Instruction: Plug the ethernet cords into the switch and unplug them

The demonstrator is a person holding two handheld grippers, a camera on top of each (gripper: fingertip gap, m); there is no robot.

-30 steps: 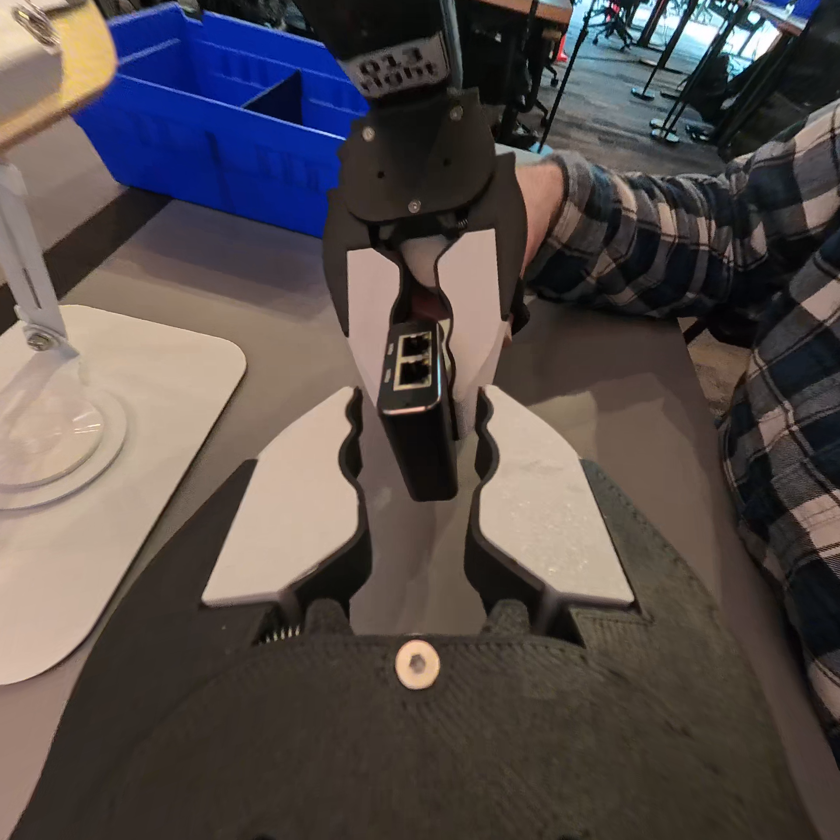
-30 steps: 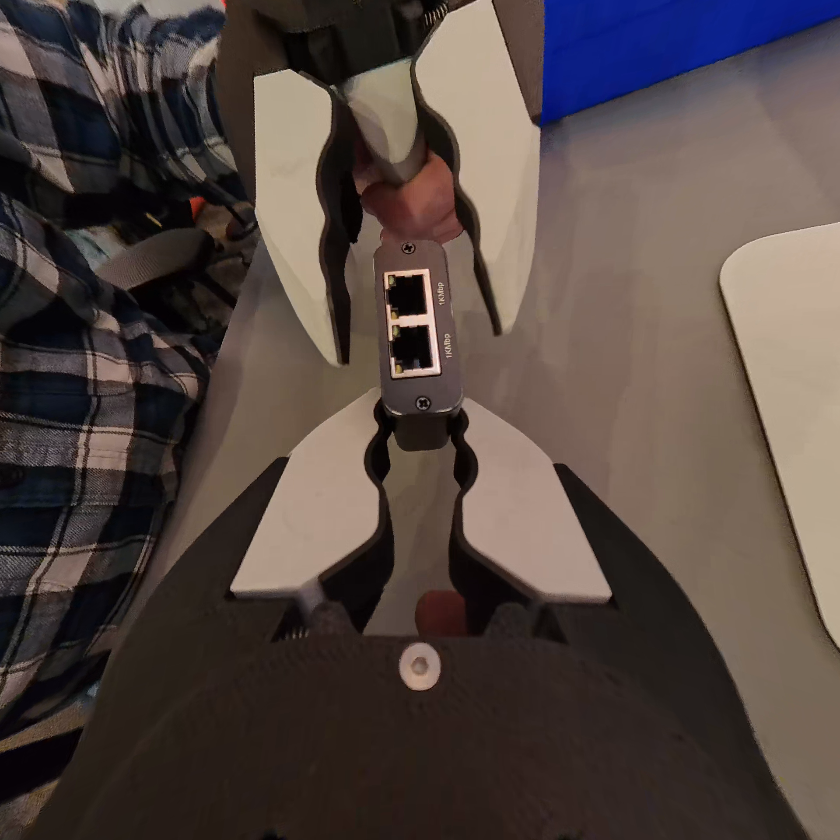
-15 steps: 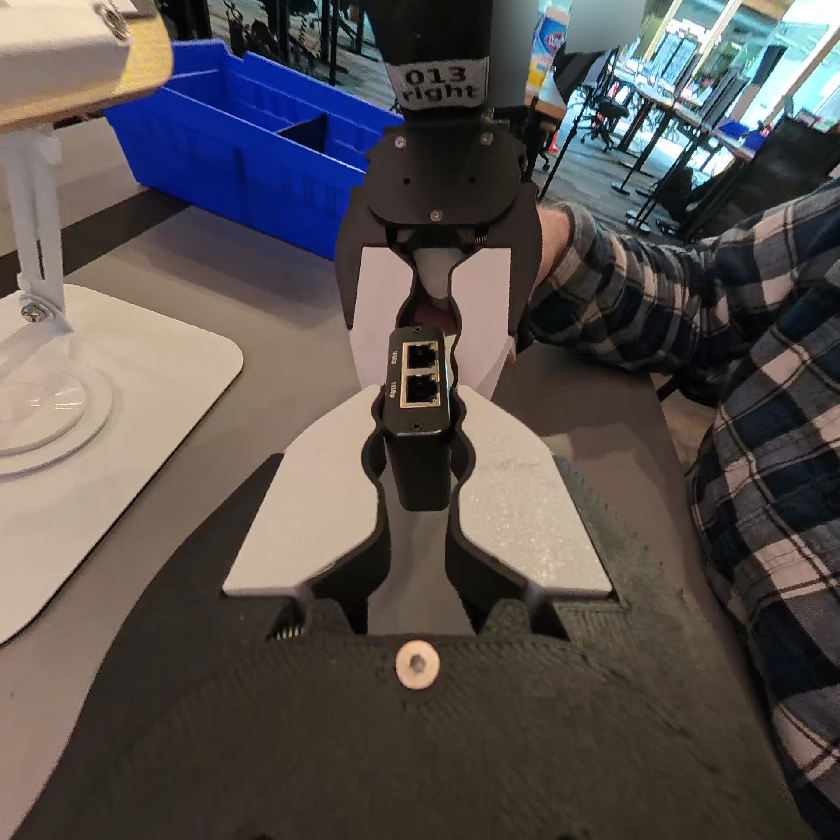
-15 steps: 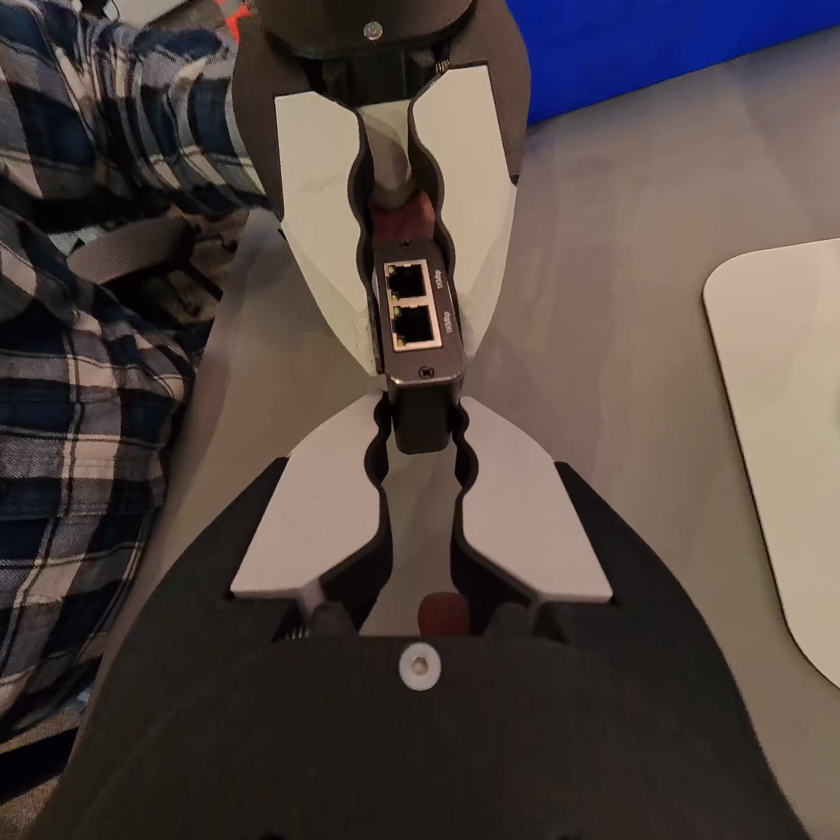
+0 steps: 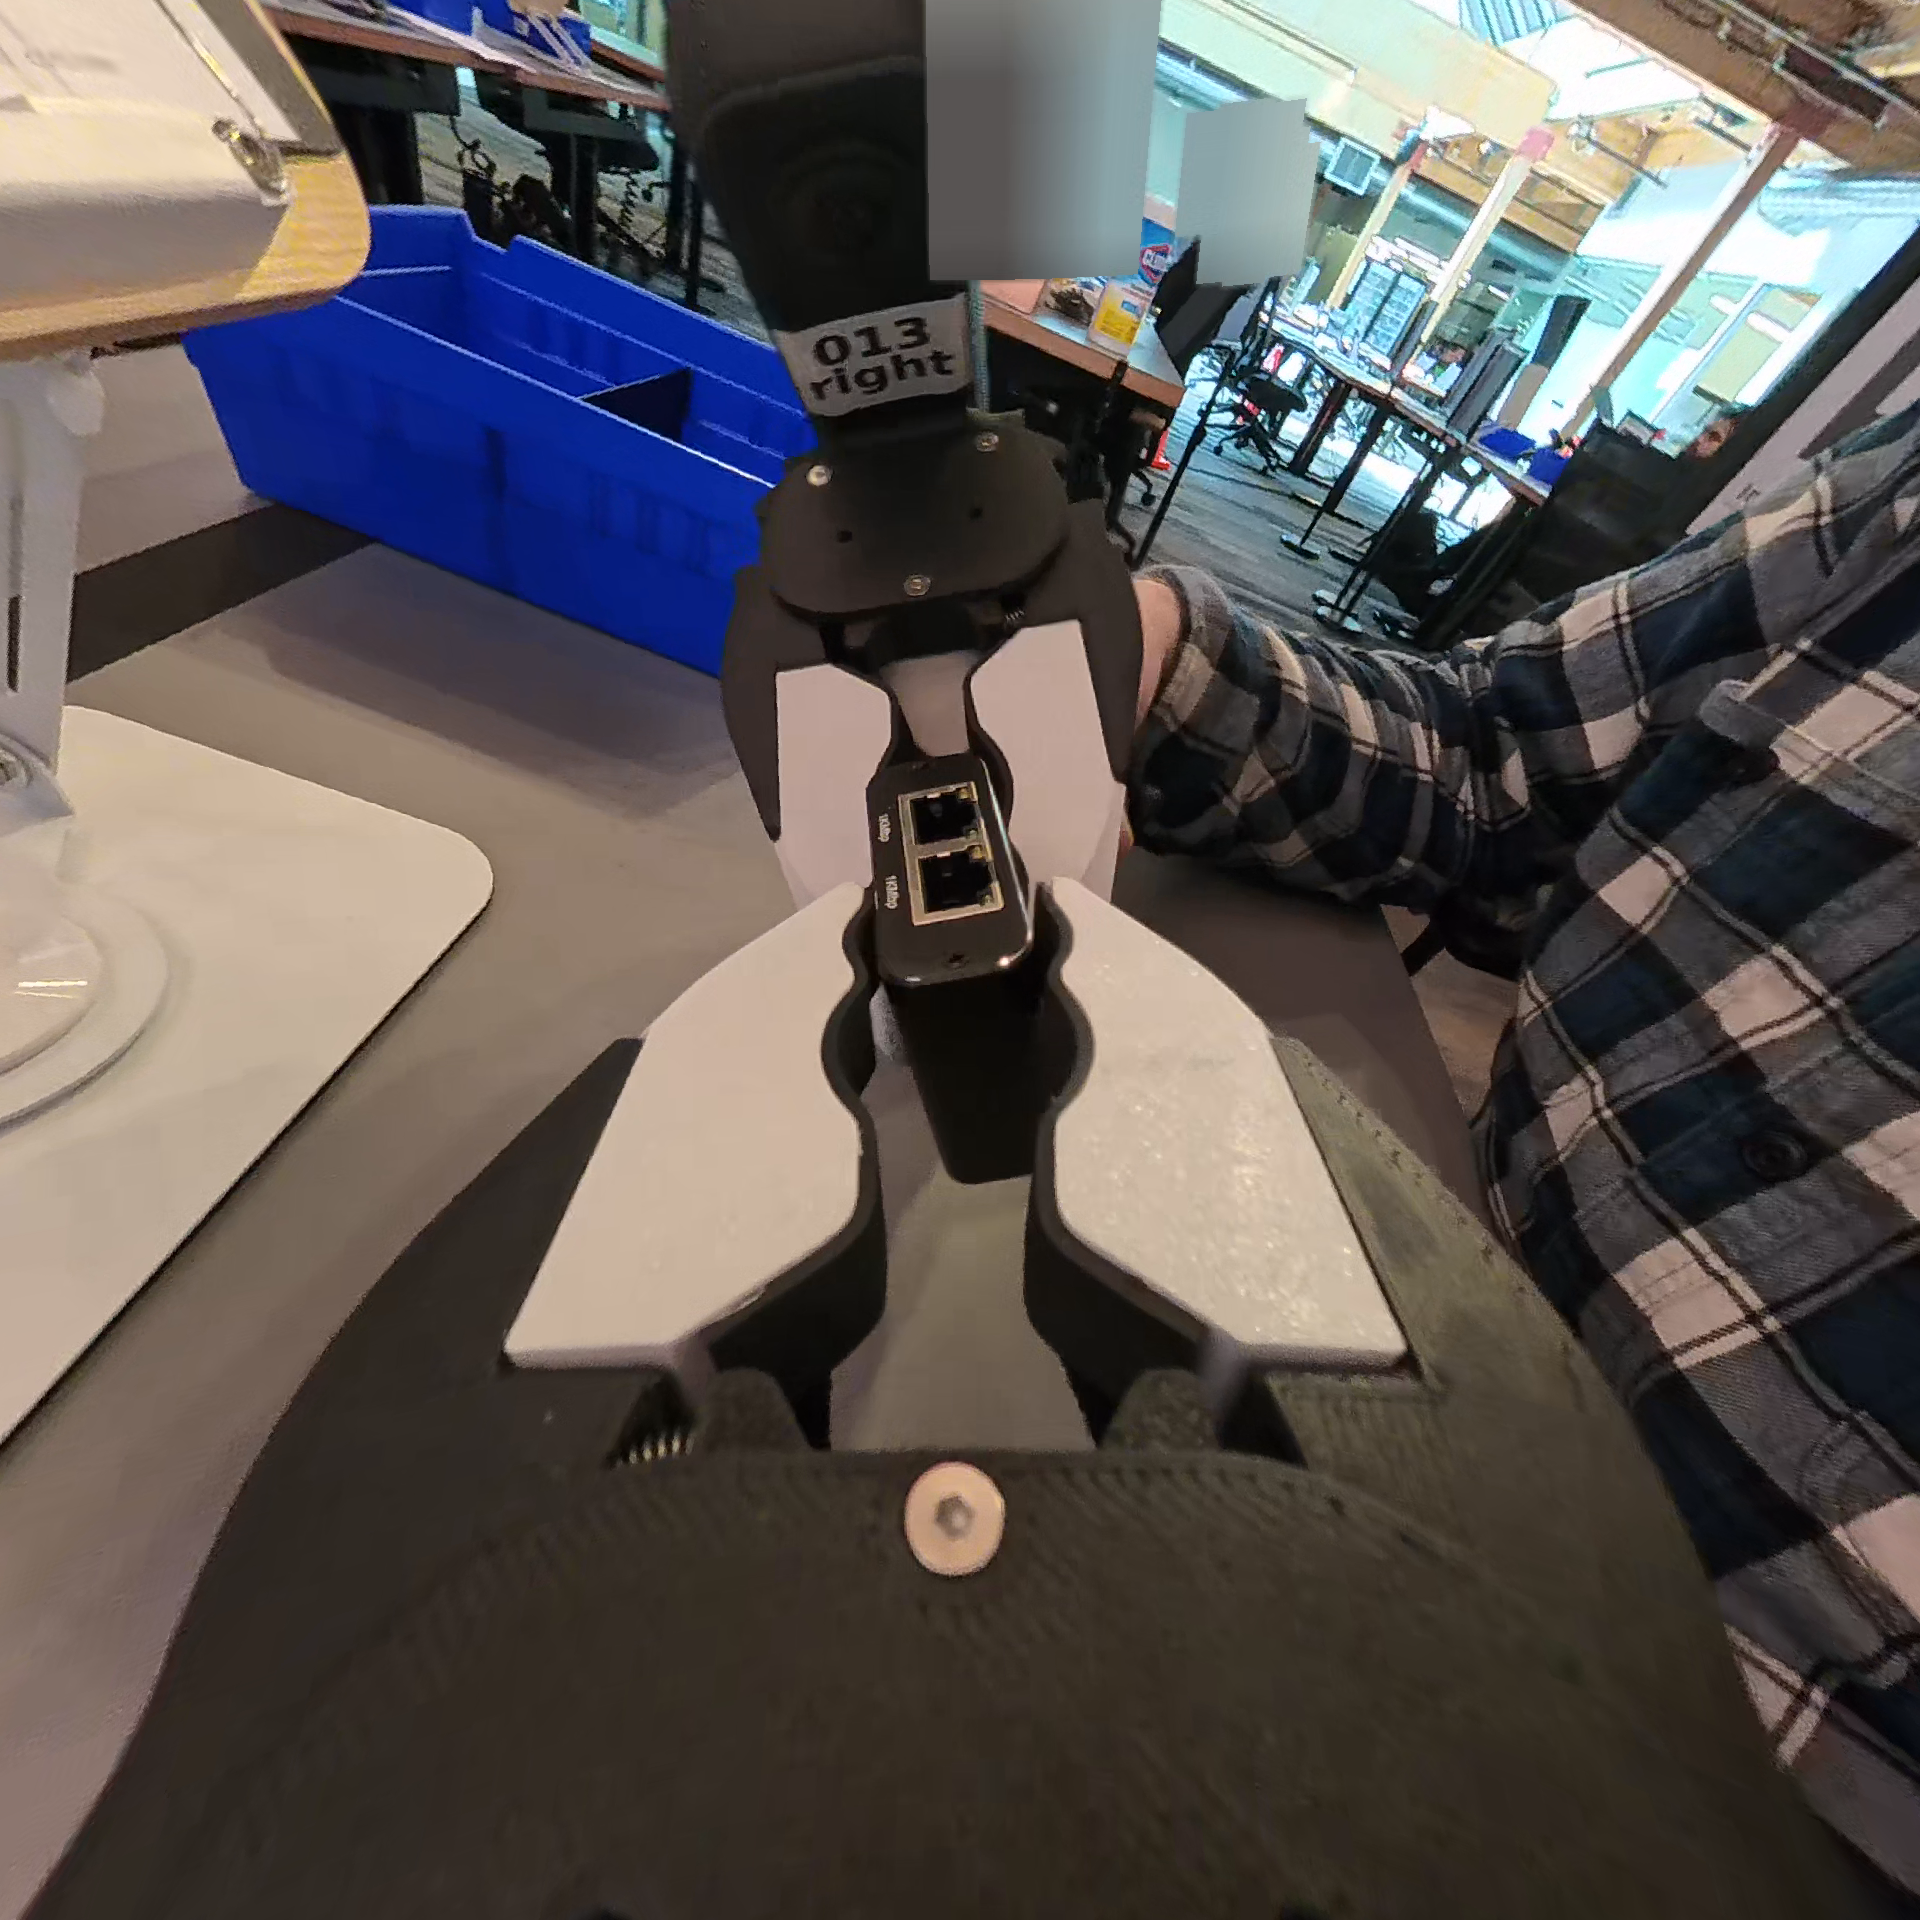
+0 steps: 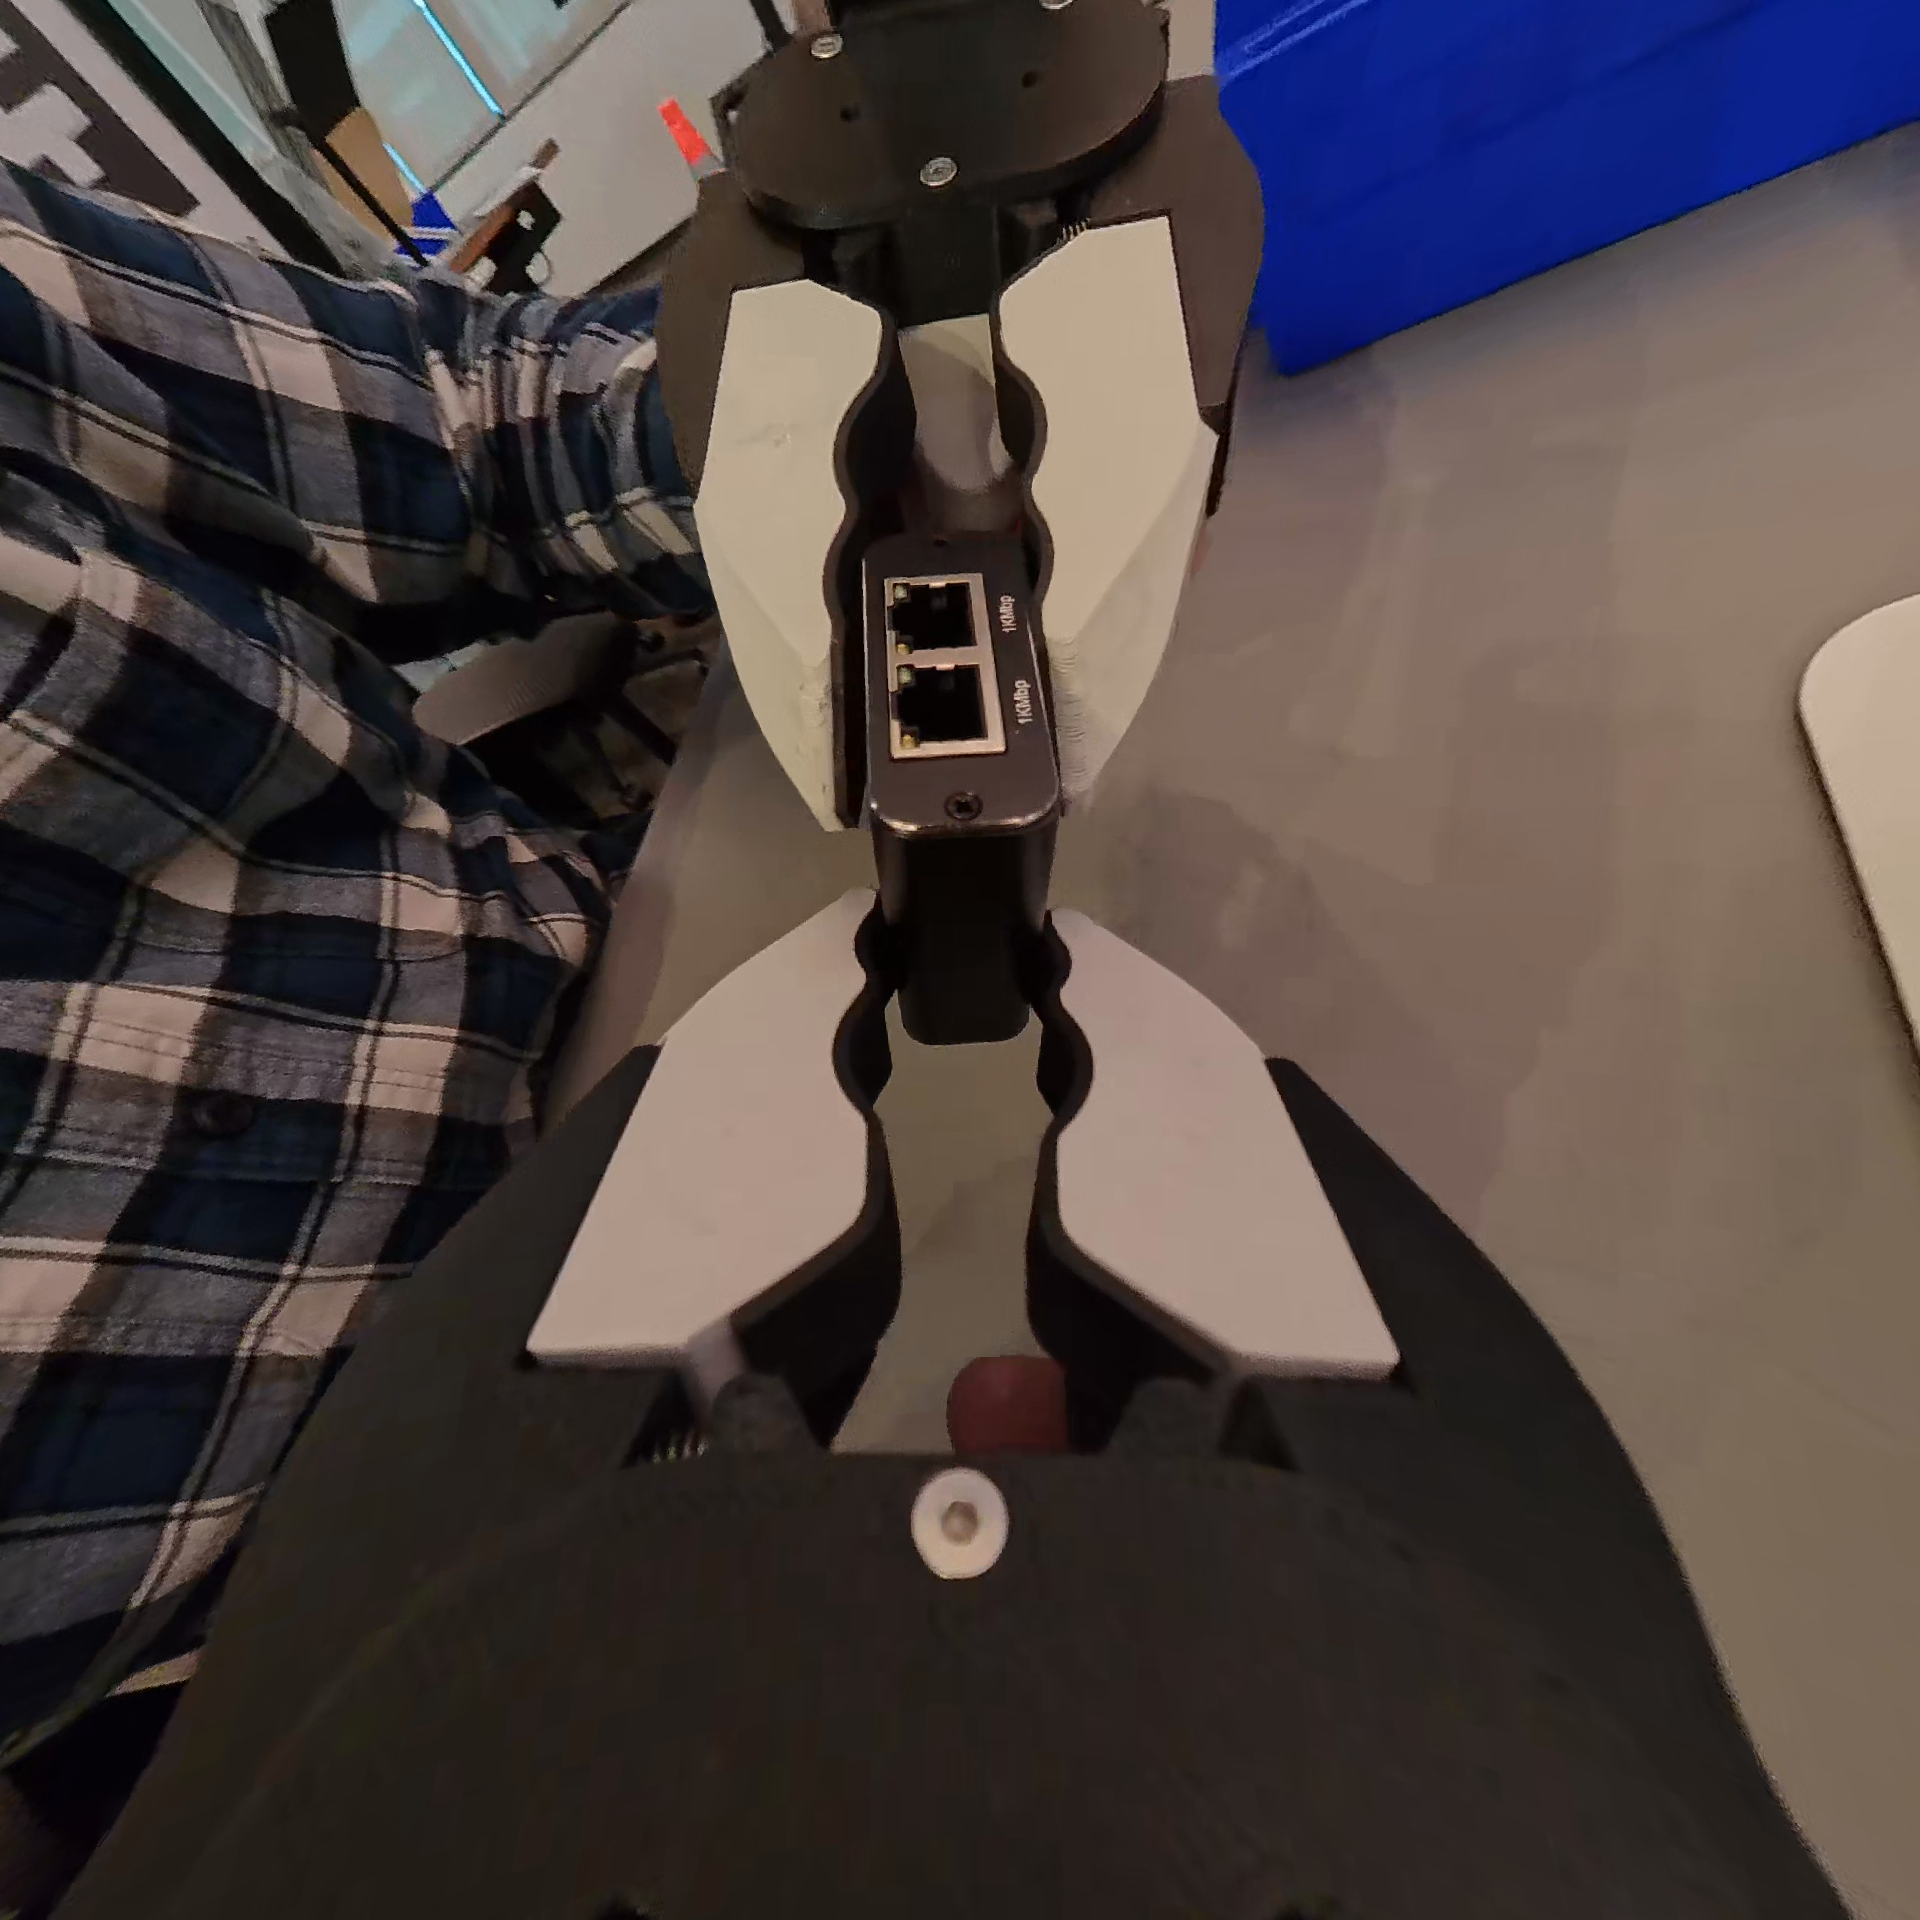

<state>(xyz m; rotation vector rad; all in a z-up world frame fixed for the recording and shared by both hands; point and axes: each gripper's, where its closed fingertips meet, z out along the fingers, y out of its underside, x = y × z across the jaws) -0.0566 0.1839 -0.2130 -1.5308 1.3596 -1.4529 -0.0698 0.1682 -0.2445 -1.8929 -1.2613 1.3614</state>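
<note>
Now, going left to right in the left wrist view: a white stand base [image 5: 208, 935] sits on the grey table [image 5: 582, 790], with a blue bin [image 5: 499, 436] behind. Next, the left gripper [image 5: 951, 935] and right gripper [image 6: 961, 966] both squeeze the black switch [image 5: 951, 883], held above the table, two ports showing. Probably both grips are tight. A plaid sleeve [image 5: 1455, 748] is rightmost.

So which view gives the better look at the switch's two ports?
The right wrist view: the switch faces the camera squarely, with both empty ports large and evenly lit, held between the left gripper and the right gripper. The left wrist view shows the same port face smaller, tilted and under glare.
</note>
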